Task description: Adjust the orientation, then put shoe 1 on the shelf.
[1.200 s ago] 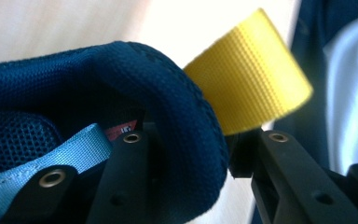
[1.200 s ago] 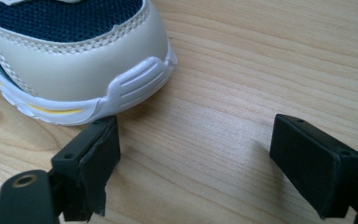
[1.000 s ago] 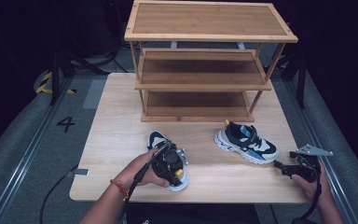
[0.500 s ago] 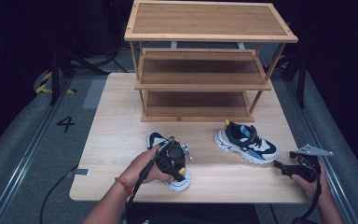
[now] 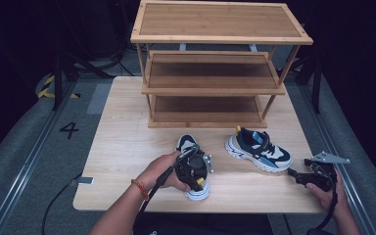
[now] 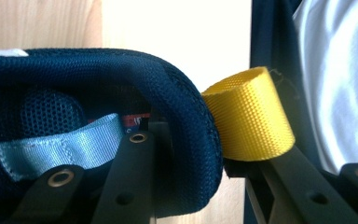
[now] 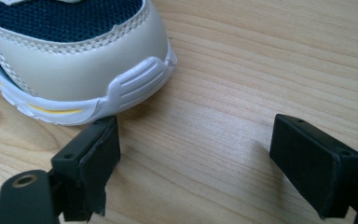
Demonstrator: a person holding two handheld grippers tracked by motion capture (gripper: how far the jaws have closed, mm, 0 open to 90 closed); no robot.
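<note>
A dark blue and white sneaker (image 5: 188, 144) lies on the table near its front edge, toe pointing toward the rack. My left gripper (image 5: 195, 179) is shut on its heel. One jaw is inside the padded heel collar (image 6: 186, 116) and the other is outside, below the yellow pull loop (image 6: 249, 114). A matching sneaker (image 5: 258, 148) lies to the right, with its cream toe (image 7: 74, 70) just in front of my right gripper (image 7: 193, 154). That right gripper (image 5: 296, 175) rests open near the table's right front corner, nothing between its jaws.
A three-tier bamboo shoe rack (image 5: 215, 63) stands at the back of the wooden table (image 5: 127, 132), all its shelves bare. Bare wood lies between the rack and the sneakers. A cable (image 5: 58, 200) trails off the table's front left.
My left hand has shifted a little to the right, and the sneaker it holds has moved with it. The right gripper and the other sneaker have stayed put.
</note>
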